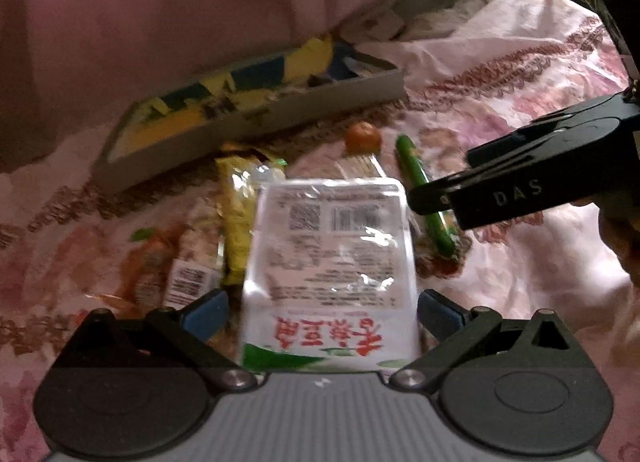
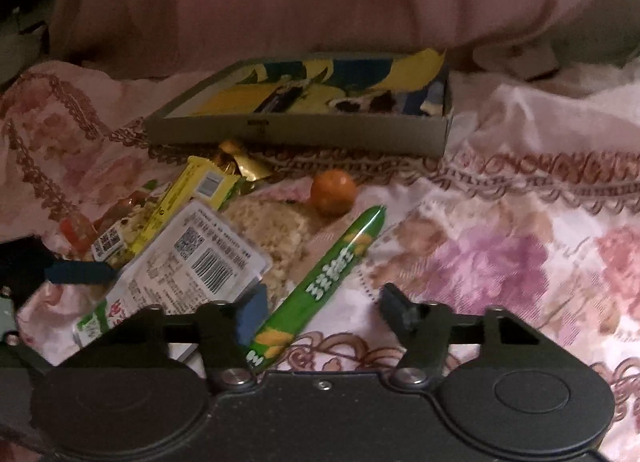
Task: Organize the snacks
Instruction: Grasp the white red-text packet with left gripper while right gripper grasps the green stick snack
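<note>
While snacks crowd the bedspread (image 2: 500,190), the shallow box (image 2: 304,134) lies beyond.

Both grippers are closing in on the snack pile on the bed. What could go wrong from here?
1. The white packet sits between the open left gripper pads, overlapping the yellow bar; a grab may drag both.
2. The green stick lies off-centre, against one pad of the right gripper, which has not gripped it. Closing could push it aside.
3. The orange ball rests loose on soft bedding by the box; a nudge might roll it.
</note>
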A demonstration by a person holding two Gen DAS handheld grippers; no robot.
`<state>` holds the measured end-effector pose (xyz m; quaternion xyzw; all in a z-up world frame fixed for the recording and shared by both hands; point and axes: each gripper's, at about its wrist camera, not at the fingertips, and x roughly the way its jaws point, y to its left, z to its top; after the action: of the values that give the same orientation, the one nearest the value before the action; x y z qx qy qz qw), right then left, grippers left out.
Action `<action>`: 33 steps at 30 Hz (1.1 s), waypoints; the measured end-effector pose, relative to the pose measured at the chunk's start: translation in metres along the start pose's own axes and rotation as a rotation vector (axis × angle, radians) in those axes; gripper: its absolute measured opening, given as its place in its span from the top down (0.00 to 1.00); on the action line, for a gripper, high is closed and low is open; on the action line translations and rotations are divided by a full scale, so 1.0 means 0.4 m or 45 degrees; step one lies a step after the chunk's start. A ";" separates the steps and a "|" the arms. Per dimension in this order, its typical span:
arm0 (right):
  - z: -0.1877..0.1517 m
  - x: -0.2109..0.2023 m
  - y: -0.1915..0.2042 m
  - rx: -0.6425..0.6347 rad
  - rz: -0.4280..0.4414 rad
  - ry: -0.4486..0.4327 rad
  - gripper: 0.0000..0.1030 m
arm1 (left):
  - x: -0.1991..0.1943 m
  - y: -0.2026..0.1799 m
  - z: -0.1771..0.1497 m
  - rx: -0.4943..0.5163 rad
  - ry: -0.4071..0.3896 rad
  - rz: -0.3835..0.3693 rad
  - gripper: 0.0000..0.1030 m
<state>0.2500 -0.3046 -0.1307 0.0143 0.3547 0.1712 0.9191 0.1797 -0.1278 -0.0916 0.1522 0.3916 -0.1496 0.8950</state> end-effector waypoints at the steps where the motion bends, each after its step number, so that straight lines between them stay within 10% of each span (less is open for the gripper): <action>1: -0.001 0.000 -0.001 0.004 0.006 -0.001 0.45 | 0.010 0.003 0.001 -0.015 0.031 -0.005 0.00; 14: 0.007 0.035 0.001 0.049 0.008 0.049 0.68 | 0.025 0.014 0.010 -0.135 0.148 -0.017 0.03; 33: 0.003 -0.012 0.003 0.142 0.073 0.062 0.74 | -0.023 0.000 0.010 -0.146 0.120 0.028 0.16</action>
<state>0.2469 -0.3048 -0.1266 0.0716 0.3854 0.1778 0.9026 0.1764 -0.1282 -0.0821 0.1118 0.4394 -0.1098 0.8845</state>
